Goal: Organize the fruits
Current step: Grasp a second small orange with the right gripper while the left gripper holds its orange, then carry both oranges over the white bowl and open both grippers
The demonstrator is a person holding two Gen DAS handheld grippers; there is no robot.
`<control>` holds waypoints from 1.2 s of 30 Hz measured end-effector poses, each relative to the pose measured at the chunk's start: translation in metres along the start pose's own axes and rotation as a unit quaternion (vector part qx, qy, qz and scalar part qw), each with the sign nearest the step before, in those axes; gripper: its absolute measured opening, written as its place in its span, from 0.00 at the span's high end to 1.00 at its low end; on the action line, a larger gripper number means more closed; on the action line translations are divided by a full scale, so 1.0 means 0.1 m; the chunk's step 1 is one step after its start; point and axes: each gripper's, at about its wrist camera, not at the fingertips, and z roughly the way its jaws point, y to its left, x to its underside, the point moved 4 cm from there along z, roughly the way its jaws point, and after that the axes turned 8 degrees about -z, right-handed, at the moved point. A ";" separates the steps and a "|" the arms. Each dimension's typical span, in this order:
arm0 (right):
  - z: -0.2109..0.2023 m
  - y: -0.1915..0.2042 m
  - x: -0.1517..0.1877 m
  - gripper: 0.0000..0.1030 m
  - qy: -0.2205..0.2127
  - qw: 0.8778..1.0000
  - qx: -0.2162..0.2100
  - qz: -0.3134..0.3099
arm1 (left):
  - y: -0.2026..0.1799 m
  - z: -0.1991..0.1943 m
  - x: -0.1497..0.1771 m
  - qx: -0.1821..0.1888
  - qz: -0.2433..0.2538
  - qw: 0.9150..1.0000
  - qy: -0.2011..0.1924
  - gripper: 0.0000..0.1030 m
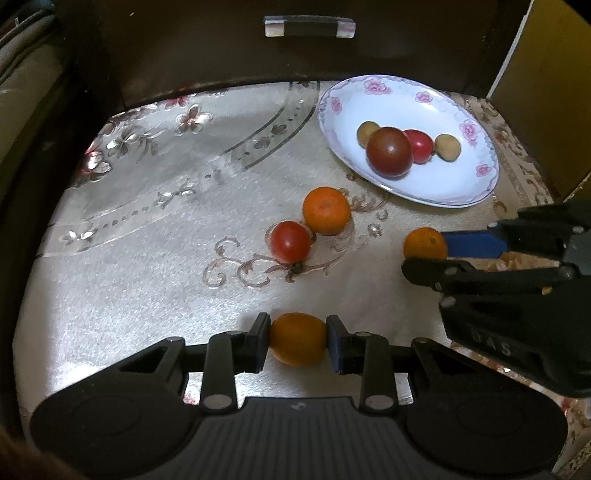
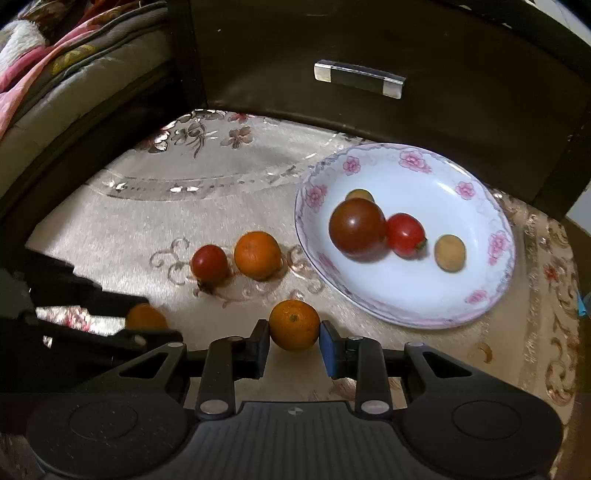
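Note:
My left gripper (image 1: 297, 339) is shut on a small orange fruit (image 1: 297, 338), low over the tablecloth. My right gripper (image 2: 294, 341) is shut on another small orange (image 2: 294, 324); in the left wrist view this orange (image 1: 424, 243) sits between the right gripper's fingers (image 1: 469, 243). A third orange (image 1: 326, 209) and a red tomato (image 1: 290, 241) lie loose on the cloth, touching. A white floral plate (image 1: 436, 184) at the back right holds a dark tomato (image 1: 389, 150), a red tomato (image 1: 419, 144) and two small tan fruits.
A dark cabinet front with a metal handle (image 1: 309, 27) stands along the table's far edge. A yellow-brown board (image 1: 546, 74) stands at the right. Bedding (image 2: 55, 55) lies beyond the left edge. The embroidered tablecloth (image 1: 147, 221) covers the table.

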 end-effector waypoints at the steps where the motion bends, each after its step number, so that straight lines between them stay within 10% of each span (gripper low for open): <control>1: -0.02 -0.01 0.02 0.78 0.001 1.000 0.000 0.000 | -0.02 0.00 0.00 0.001 0.002 1.000 0.000 0.61; 36: -0.34 -0.38 0.07 0.78 -0.018 0.999 0.011 0.050 | -0.46 -0.12 -0.33 0.018 0.033 0.998 -0.041 0.61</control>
